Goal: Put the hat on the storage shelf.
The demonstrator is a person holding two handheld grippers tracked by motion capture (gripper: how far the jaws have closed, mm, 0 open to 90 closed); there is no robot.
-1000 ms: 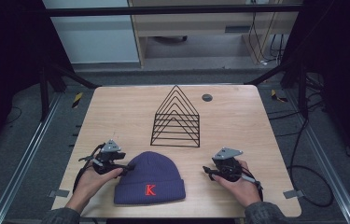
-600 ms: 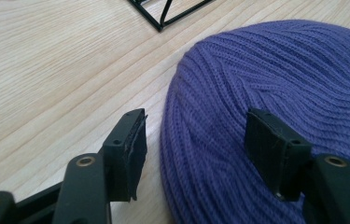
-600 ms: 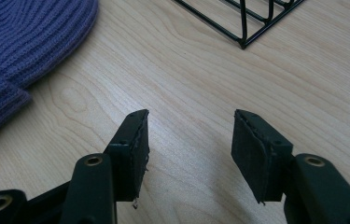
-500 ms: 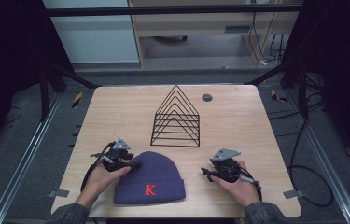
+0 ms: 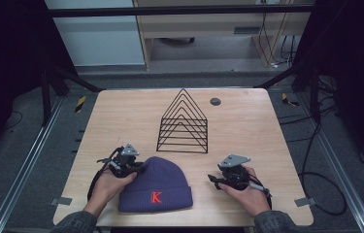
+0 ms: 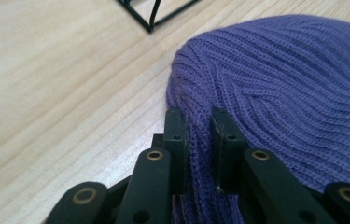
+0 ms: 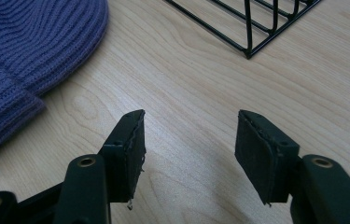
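Observation:
A purple knit beanie with a red letter K lies flat near the table's front edge. My left gripper is at its upper left rim. In the left gripper view the jaws have just closed and pinch a ridge of the beanie's knit between the left gripper's pads. My right gripper rests on the table to the right of the beanie, apart from it. In the right gripper view the right gripper has just been opening a little, with bare wood between its jaws and the beanie off to the left.
A black wire rack with a peaked top stands mid-table behind the beanie; its corner shows in both gripper views. A small dark disc lies at the back of the wooden table.
My left gripper slid right onto the beanie's edge and its jaws closed on the knit. The right hand stayed where it was.

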